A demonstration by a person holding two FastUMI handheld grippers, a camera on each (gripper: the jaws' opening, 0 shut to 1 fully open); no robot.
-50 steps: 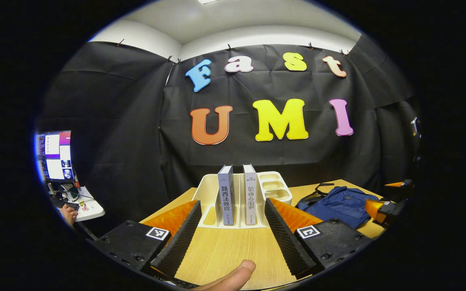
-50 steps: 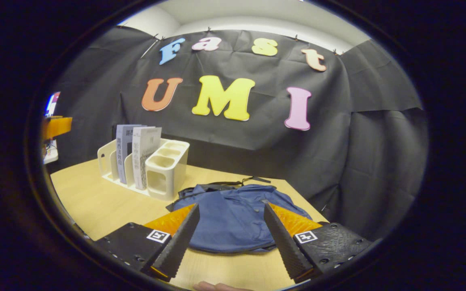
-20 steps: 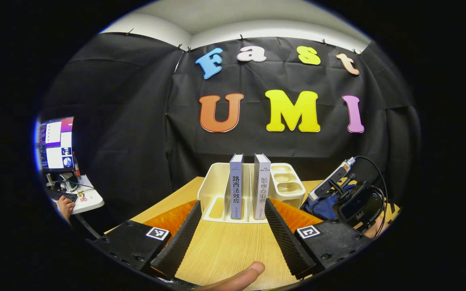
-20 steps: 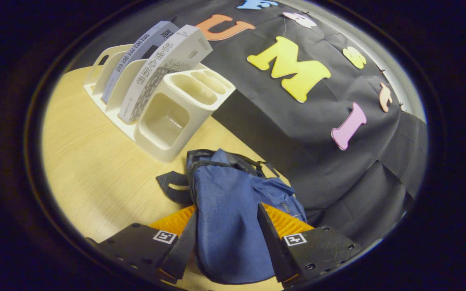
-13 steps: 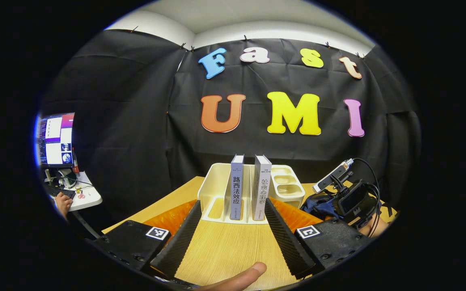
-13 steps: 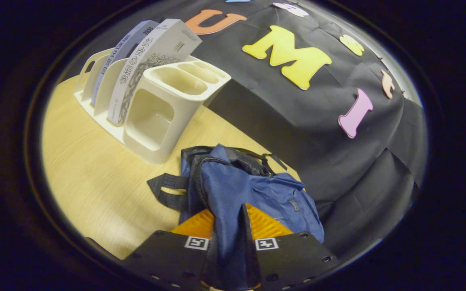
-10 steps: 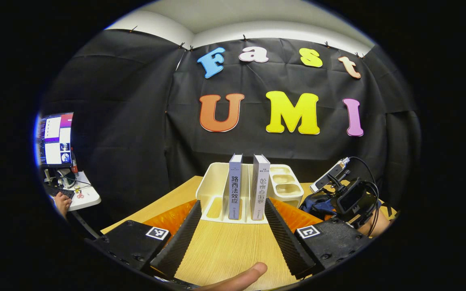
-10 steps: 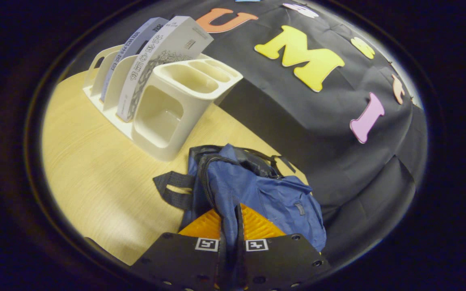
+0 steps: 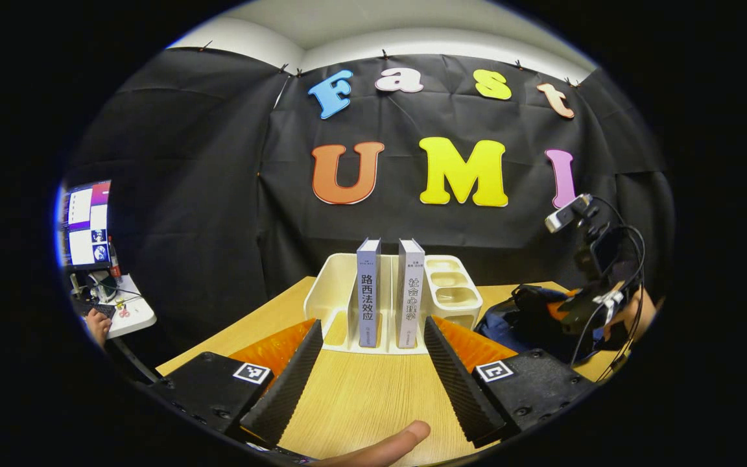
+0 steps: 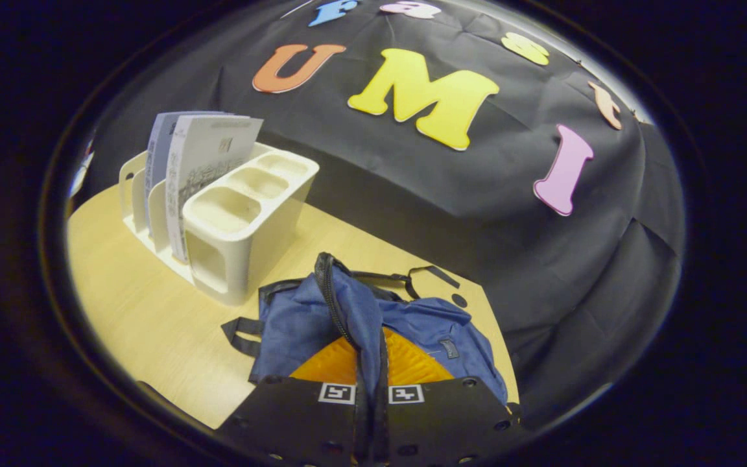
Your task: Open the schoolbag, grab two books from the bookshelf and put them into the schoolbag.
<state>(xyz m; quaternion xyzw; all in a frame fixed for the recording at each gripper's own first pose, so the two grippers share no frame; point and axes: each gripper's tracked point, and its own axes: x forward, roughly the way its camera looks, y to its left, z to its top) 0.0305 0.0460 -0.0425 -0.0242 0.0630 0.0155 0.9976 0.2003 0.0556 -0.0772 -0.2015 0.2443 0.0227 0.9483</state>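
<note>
The right gripper (image 10: 368, 363) pinches a fold of the blue fabric schoolbag (image 10: 412, 318) lying on the wooden table (image 10: 133, 311), apparently opening it, while the wide-open left gripper (image 9: 368, 363) faces two upright grey books (image 9: 386, 301) in the cream plastic bookshelf (image 9: 331, 298), likely next.

Left gripper (image 9: 369, 370): black ribbed jaws, orange backing, square tags, screwed housings.

Cloth, plastic, wood grain, paper

Matt blue cloth schoolbag (image 10: 425, 318); smooth cream plastic bookshelf (image 10: 250, 214); pale wood-grain tabletop (image 9: 360, 402); paper-covered books (image 9: 368, 301); ribbed black pads (image 9: 451, 370) on the left tool (image 9: 368, 376).
</note>
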